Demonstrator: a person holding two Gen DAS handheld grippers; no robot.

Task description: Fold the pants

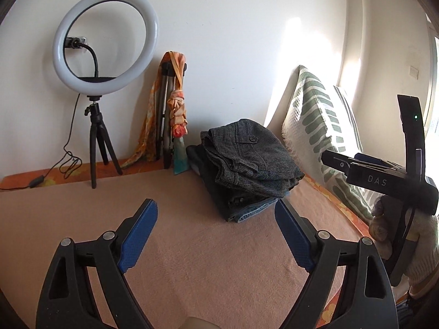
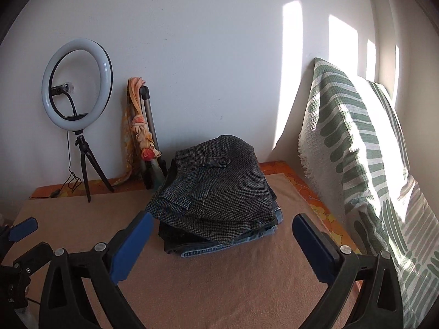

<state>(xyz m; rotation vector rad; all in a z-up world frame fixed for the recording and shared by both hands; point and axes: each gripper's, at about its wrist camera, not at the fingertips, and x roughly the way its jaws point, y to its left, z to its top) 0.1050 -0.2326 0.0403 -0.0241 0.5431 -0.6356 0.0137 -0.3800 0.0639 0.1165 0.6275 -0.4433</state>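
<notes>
A stack of folded pants lies on the tan blanket [image 1: 192,246], with grey tweed pants [image 1: 252,156] on top and blue jeans [image 1: 247,211] beneath. The stack also shows in the right wrist view, tweed pants [image 2: 216,186] over jeans [image 2: 219,246]. My left gripper [image 1: 216,227] is open and empty, hovering in front of and left of the stack. My right gripper [image 2: 222,242] is open and empty, its blue fingers either side of the stack's near edge. The right gripper's body [image 1: 384,181] shows at the right in the left wrist view.
A ring light on a small tripod [image 1: 105,46] stands at the back left by the wall, its cable trailing on the bed. A folded tripod draped with an orange scarf [image 1: 170,109] leans on the wall. A green-striped pillow [image 2: 370,170] stands along the right side.
</notes>
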